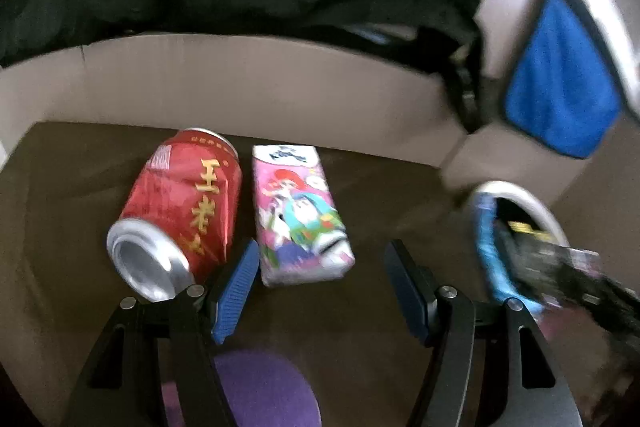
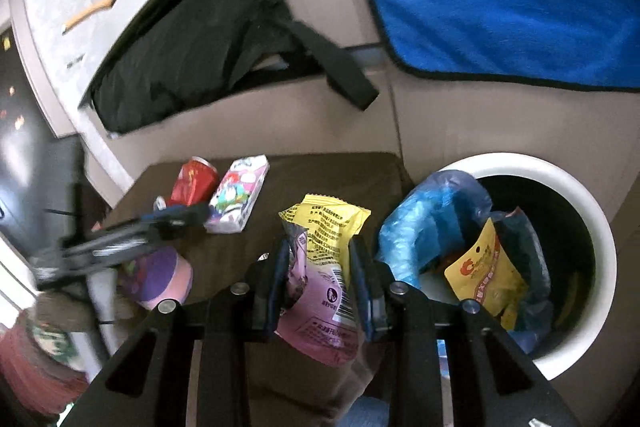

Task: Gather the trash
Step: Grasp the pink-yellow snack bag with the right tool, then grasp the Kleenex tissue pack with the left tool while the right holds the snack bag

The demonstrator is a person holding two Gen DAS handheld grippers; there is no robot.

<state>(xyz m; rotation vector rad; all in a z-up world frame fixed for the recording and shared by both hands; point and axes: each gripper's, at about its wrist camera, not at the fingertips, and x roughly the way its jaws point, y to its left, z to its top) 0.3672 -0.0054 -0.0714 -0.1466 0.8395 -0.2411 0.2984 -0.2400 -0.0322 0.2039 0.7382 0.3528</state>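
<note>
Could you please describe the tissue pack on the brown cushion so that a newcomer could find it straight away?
Start at the brown seat cushion in front of the beige backrest. Two items lie side by side on it, just ahead of the open left tongs. The tissue pack is the flat, soft rectangle with a pink cartoon print, lying to the right of the round red can.

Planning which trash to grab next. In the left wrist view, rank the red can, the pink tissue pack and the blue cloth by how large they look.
1. red can and pink tissue pack: look about alike, no ranking between them.
2. blue cloth: smallest, but farther off and blurred, so unsure.
</note>
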